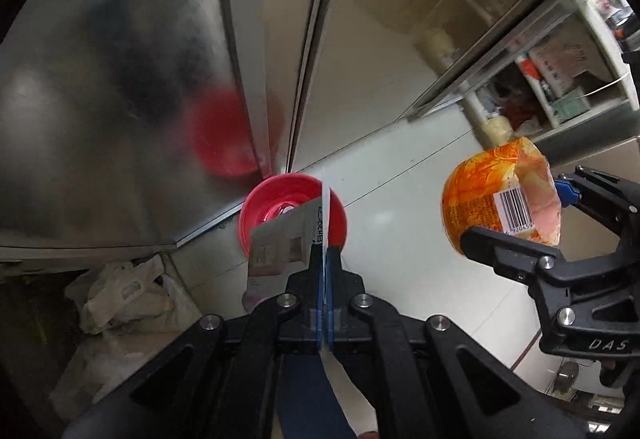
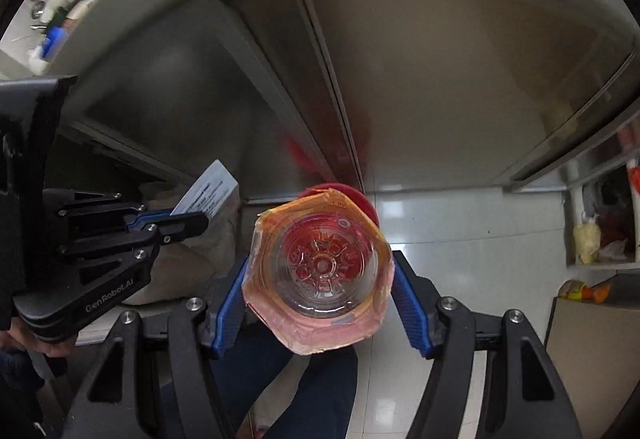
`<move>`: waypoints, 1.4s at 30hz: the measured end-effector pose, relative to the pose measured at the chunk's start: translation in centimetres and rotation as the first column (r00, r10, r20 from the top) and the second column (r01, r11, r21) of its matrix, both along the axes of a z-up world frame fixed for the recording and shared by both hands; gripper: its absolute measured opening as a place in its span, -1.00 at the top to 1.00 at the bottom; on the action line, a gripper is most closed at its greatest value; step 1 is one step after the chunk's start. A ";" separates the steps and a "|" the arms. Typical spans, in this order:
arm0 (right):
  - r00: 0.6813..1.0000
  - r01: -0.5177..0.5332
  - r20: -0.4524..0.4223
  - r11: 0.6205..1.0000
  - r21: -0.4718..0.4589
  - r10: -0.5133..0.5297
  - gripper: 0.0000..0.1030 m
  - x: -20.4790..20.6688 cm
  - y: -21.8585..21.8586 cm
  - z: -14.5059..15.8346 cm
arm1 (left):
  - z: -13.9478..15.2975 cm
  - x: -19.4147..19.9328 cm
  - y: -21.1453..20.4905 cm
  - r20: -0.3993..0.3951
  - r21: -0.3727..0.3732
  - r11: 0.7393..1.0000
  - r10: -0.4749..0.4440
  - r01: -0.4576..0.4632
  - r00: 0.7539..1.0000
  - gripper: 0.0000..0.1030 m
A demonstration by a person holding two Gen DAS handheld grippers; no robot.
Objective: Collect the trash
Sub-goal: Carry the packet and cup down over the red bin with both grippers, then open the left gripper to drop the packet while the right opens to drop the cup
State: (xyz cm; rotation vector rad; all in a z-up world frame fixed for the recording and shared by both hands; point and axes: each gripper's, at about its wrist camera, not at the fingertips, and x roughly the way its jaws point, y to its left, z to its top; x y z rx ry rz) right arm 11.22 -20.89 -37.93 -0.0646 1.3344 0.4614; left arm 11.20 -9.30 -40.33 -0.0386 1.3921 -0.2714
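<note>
A thin card packet is being pinched flat in the fully closed left gripper, above a red bin standing on the tiled floor against a steel cabinet. To the right, an orange-labelled plastic bottle is being clamped across its body by the right gripper, jaws part open around it. The carrying step appears to be in hand; next, each piece would need lining up over the bin before release.
</note>
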 end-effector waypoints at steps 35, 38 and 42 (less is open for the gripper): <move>0.998 0.023 -0.060 1.000 -0.016 -0.024 -0.24 3.2 -0.6 -11.0 | -9.4 2.0 -0.3 -0.047 -0.017 0.997 0.074 -0.074 0.996 -0.06; 0.998 -0.001 -0.062 1.000 -0.016 0.000 -0.24 3.0 -0.1 -11.1 | -9.7 1.5 1.0 -0.057 -0.021 0.992 0.122 -0.123 0.991 -0.06; 0.997 -0.041 -0.065 0.999 -0.009 0.040 -0.24 2.7 1.1 -11.4 | -10.1 0.7 2.7 -0.062 0.008 0.985 0.171 -0.171 0.983 -0.23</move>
